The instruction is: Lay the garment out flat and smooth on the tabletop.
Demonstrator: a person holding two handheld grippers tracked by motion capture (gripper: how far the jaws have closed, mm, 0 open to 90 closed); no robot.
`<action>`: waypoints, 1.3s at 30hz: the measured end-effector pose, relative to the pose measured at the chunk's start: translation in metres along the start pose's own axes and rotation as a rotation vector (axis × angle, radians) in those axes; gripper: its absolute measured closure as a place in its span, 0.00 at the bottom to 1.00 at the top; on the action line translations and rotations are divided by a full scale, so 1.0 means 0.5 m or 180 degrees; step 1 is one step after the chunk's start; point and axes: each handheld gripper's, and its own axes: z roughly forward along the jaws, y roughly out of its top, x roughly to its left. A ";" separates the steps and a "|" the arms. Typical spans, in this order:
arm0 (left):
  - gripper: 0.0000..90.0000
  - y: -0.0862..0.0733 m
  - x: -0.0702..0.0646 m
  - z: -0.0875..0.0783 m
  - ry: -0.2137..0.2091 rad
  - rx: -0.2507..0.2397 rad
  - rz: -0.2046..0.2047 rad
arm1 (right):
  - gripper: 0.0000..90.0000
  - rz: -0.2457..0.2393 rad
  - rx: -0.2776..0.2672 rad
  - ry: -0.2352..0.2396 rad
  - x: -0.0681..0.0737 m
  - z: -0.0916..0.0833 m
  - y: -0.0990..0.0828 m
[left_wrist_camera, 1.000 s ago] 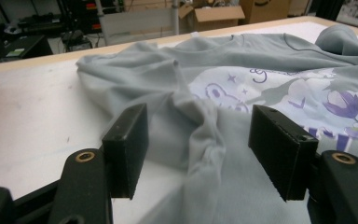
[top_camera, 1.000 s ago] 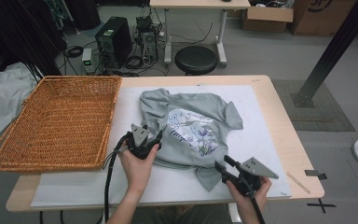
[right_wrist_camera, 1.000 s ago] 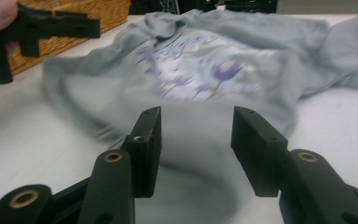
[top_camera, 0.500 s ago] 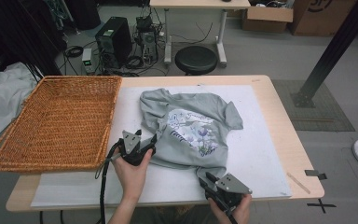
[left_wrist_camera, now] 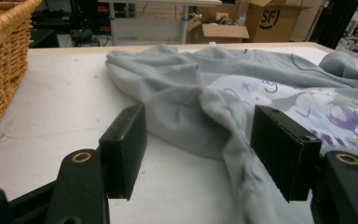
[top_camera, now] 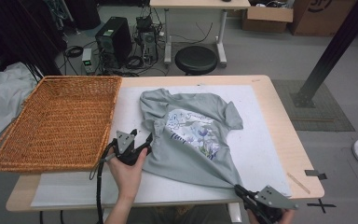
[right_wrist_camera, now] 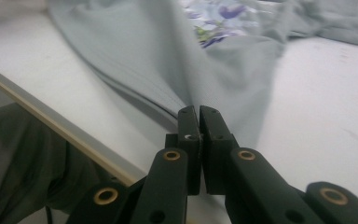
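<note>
Gripping the grey T-shirt (top_camera: 191,140), your right tool (right_wrist_camera: 199,112) has just clamped its soft hem; your left tool (left_wrist_camera: 209,149) stands apart around a limp fold.

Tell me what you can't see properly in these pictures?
- Right gripper: in the high view the bottom edge cuts off its body and the hand.
- T-shirt print: lettering too small in the high view, blurred in the right gripper view.
- Basket: cut off by the left gripper view's left edge.
</note>
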 end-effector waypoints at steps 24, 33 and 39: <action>0.68 -0.067 -0.037 -0.030 -0.0462 0.0922 -0.0151 | 0.74 0.0289 -0.0486 -0.0206 -0.097 -0.021 0.051; 0.96 -0.063 -0.035 -0.113 -0.0801 0.1116 -0.0291 | 0.76 0.0267 -0.0610 -0.0248 -0.104 -0.011 0.080; 0.96 -0.072 -0.023 -0.173 -0.0927 0.1141 -0.0450 | 0.76 0.0217 -0.0592 -0.0218 -0.103 0.003 0.093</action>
